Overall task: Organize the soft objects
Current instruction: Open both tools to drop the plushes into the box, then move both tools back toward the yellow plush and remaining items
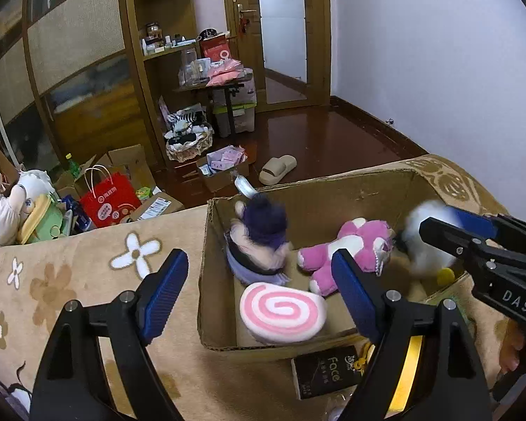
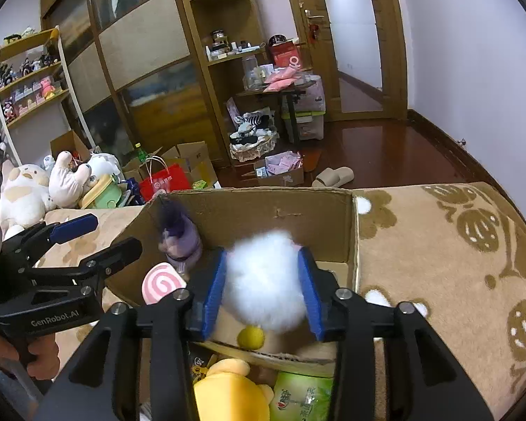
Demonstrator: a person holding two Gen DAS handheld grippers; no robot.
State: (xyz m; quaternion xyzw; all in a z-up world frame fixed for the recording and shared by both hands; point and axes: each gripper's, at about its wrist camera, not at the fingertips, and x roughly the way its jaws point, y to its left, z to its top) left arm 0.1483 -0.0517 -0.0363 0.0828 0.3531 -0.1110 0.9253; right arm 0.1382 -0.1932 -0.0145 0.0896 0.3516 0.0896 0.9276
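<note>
A cardboard box [image 1: 333, 184] stands on a beige flowered blanket. In it lie a purple-haired doll [image 1: 259, 235], a pink plush [image 1: 350, 249] and a pink swirl cushion [image 1: 282, 312]. My right gripper [image 2: 263, 291] is shut on a fluffy white plush [image 2: 264, 280] with a yellow foot, held over the box's near right part; the plush also shows in the left wrist view [image 1: 426, 242]. My left gripper [image 1: 259, 294] is open and empty, just left of and above the box's near left wall. The box [image 2: 298, 207], doll [image 2: 180, 236] and cushion [image 2: 161, 282] show in the right wrist view.
A black "Face" packet [image 1: 321, 372] lies in front of the box. A yellow plush [image 2: 228, 389] and a green wipes pack [image 2: 301, 396] lie below my right gripper. Plush toys [image 2: 45, 182], a red bag [image 1: 110, 198] and boxes crowd the floor beyond the blanket.
</note>
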